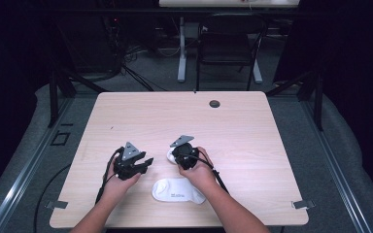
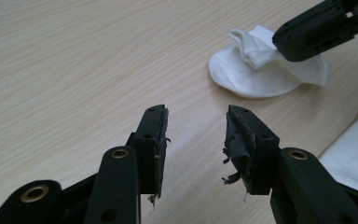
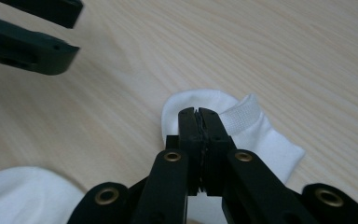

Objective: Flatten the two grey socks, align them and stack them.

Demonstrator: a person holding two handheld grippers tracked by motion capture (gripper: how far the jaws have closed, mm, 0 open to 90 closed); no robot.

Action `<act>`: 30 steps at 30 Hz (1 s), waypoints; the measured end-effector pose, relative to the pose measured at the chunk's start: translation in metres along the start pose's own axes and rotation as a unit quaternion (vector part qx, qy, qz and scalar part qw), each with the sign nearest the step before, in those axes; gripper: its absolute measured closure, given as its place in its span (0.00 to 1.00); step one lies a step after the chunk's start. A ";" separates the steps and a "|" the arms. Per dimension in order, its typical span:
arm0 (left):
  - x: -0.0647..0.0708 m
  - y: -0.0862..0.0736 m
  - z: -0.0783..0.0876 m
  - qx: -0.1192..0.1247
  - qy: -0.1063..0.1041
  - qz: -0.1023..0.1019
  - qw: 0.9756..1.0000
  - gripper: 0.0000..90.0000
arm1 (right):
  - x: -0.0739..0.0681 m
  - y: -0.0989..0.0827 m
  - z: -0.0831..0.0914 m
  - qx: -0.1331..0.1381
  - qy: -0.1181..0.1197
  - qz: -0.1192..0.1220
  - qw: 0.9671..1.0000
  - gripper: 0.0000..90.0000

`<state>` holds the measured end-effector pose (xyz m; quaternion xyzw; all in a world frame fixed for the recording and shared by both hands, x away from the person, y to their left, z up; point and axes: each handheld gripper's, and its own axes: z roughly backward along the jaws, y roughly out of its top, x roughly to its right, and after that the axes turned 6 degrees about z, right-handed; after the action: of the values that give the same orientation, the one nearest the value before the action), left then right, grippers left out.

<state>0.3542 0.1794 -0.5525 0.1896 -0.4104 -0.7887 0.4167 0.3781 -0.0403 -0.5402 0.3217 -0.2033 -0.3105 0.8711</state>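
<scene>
A pale wooden table stands in a dark room. Nearest the person, a white sock lies flat, its length running left to right. Beyond it, the right gripper is clamped tight on a second white sock. The left gripper hovers beside it, jaws half open, holding nothing. A black chair stands behind.

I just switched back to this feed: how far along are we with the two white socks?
Early stage. Done: the right tool is shut on the cuff of the far sock, as the right gripper view shows. In hand: that sock, its body lying on the table. Left: the left tool is open with nothing between its jaws, and the near sock lies flat, untouched.
</scene>
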 end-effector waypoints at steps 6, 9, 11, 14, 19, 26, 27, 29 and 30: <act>0.002 -0.001 -0.002 -0.003 -0.002 -0.003 1.000 0.65 | -0.011 0.000 0.007 0.009 0.017 0.022 1.000 0.99; 0.005 0.000 -0.005 -0.005 -0.004 -0.009 1.000 0.65 | -0.016 -0.001 0.010 0.009 0.016 0.040 0.999 0.99; 0.007 0.001 -0.008 -0.007 -0.007 -0.008 1.000 0.66 | -0.018 -0.002 0.011 0.013 0.015 0.042 0.999 0.99; 0.012 0.005 -0.014 -0.018 -0.014 -0.007 1.000 0.71 | -0.017 -0.004 0.013 0.017 0.012 0.045 0.999 0.99; 0.020 0.006 -0.028 -0.031 -0.010 -0.024 0.999 0.73 | -0.014 -0.005 0.015 0.025 0.013 0.037 0.999 0.99; 0.031 0.014 -0.040 -0.034 -0.005 -0.041 0.999 0.86 | -0.015 -0.006 0.017 0.033 0.019 0.044 0.998 0.99; 0.032 0.015 -0.042 -0.035 -0.005 -0.043 0.998 0.88 | -0.014 -0.006 0.017 0.034 0.020 0.044 0.998 0.99; 0.034 0.017 -0.046 -0.043 -0.006 -0.048 0.998 0.91 | -0.013 -0.007 0.017 0.038 0.018 0.039 0.998 0.99; 0.035 0.017 -0.048 -0.046 -0.006 -0.047 0.998 0.93 | -0.013 -0.007 0.018 0.039 0.019 0.038 0.998 0.99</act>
<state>0.3736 0.1223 -0.5659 0.1847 -0.3663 -0.8266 0.3852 0.3560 -0.0433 -0.5346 0.3528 -0.2112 -0.2626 0.8729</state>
